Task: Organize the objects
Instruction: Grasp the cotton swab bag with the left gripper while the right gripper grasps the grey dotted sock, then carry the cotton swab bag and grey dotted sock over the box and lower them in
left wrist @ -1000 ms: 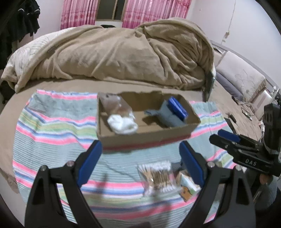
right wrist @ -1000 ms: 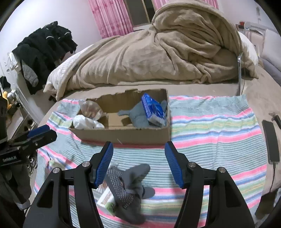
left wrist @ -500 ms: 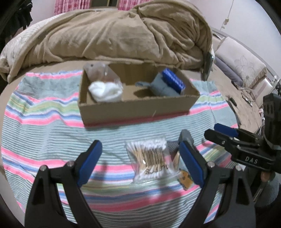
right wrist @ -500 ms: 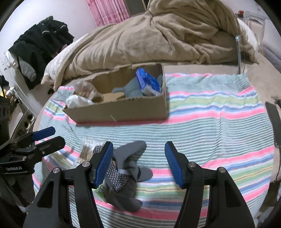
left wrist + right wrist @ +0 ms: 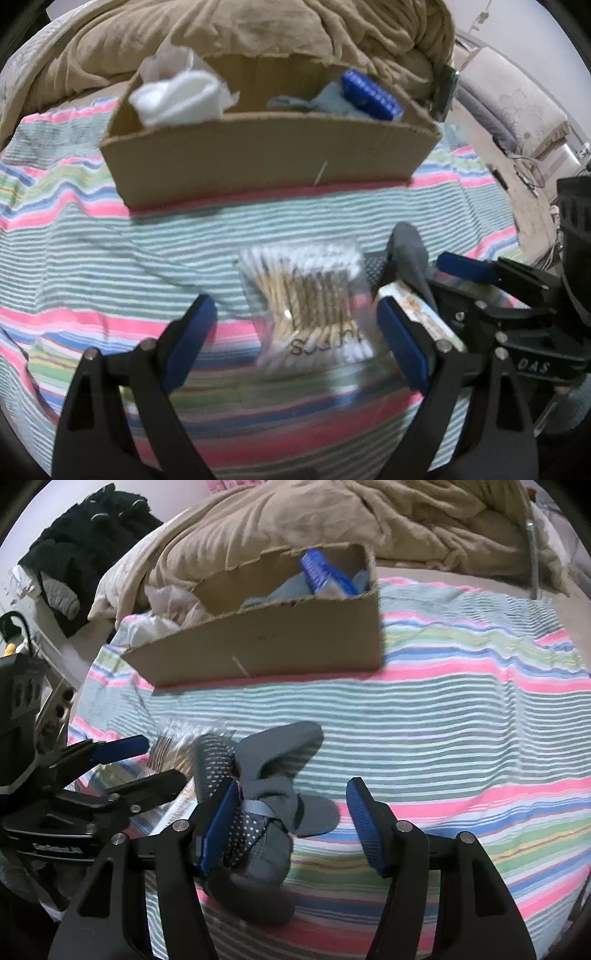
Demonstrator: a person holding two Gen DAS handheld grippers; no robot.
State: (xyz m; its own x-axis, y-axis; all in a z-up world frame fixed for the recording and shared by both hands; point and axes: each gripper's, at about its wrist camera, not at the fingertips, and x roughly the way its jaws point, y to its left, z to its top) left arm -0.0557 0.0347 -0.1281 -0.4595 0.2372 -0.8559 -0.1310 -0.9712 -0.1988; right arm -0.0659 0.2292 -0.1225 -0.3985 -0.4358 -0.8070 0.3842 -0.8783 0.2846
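Downward-tilted, the left tongs (image 5: 295, 332) gape open over a cotton swab packet (image 5: 308, 301) on the striped blanket (image 5: 92, 266), its sticks running toward the cardboard box (image 5: 266, 158). Right tongs (image 5: 291, 823), also angled down and open, straddle crumpled grey socks (image 5: 266, 775).

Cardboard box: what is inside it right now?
The cardboard box holds white crumpled bags, a grey-blue cloth and a blue packet. Its front wall hides the floor and anything lower.

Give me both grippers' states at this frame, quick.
Left gripper: open, holding nothing, fingers either side of the cotton swab pack.
Right gripper: open, holding nothing, grey socks between its fingers.
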